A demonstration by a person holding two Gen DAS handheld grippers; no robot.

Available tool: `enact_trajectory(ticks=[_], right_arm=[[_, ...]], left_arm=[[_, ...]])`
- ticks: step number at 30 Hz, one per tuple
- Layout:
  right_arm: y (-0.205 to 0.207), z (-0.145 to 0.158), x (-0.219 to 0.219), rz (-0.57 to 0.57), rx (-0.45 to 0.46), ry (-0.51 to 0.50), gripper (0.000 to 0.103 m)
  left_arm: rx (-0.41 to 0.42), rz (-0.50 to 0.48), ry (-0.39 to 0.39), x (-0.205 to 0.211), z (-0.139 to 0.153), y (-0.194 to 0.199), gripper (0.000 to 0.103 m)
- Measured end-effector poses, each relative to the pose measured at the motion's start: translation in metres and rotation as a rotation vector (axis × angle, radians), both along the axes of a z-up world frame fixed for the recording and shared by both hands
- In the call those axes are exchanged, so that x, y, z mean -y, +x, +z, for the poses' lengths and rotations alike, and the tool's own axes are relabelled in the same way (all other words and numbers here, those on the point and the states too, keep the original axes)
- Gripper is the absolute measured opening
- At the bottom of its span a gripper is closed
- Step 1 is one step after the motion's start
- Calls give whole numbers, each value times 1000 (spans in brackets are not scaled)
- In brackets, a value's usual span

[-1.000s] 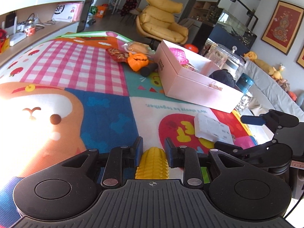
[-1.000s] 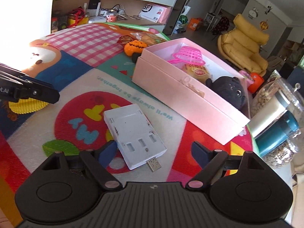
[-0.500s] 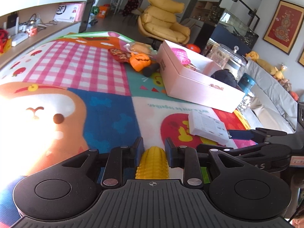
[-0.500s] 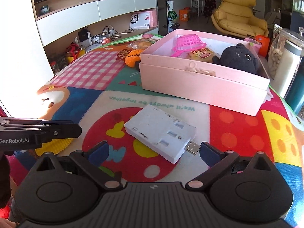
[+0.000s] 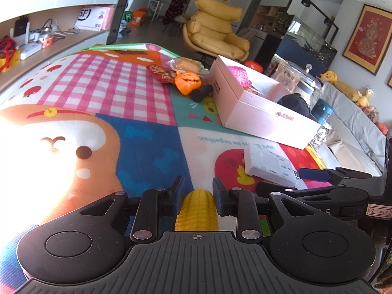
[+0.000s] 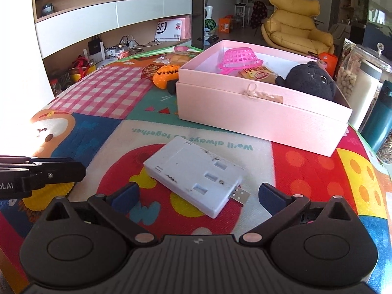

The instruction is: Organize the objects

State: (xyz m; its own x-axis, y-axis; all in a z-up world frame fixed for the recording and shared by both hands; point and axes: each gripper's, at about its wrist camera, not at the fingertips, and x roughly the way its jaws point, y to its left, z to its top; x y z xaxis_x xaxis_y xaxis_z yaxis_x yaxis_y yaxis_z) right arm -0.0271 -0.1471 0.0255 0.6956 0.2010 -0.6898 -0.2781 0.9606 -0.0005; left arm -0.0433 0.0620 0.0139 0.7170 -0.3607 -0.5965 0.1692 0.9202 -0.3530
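A yellow toy corn cob (image 5: 196, 210) is clamped between the two pads of the left gripper (image 5: 196, 192), low over the colourful play mat (image 5: 147, 147). The right gripper (image 6: 198, 194) is held wide apart with nothing between its pads, and a white USB hub (image 6: 193, 175) is seen lying flat on the mat just ahead of it, its metal plug pointing toward the right pad. Beyond the hub, an open pink box (image 6: 259, 117) is set on the mat; a pink toy strainer (image 6: 238, 60), a snack packet (image 6: 257, 73) and a black plush toy (image 6: 310, 80) are contained in it. Beside the box's far left corner, an orange pumpkin toy (image 6: 165, 74) and a black cylinder (image 5: 201, 92) are found touching one another, with wrapped snacks (image 5: 164, 73) just behind them. A teal bottle (image 6: 378, 120) is stood at the right of the box.
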Motion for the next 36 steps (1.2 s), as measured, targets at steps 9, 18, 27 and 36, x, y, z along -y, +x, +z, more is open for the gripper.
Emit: enact_trajectory(ticks=[9,18,27,36], right_arm=[[-1,12,52,-175,63,-55,103],[33,9,7,-133,-26,92,103],[47,1,-29,-70,-35,-23,102],[5,24,-17,29,78,-84,92]], left_arm=[[5,6,-1,0,-1,-1,30],[16,1,10,1,-1,-3,30],[34,-3,9,1,-3,-6,30],[60,-16,41,4,-3,-9,30]])
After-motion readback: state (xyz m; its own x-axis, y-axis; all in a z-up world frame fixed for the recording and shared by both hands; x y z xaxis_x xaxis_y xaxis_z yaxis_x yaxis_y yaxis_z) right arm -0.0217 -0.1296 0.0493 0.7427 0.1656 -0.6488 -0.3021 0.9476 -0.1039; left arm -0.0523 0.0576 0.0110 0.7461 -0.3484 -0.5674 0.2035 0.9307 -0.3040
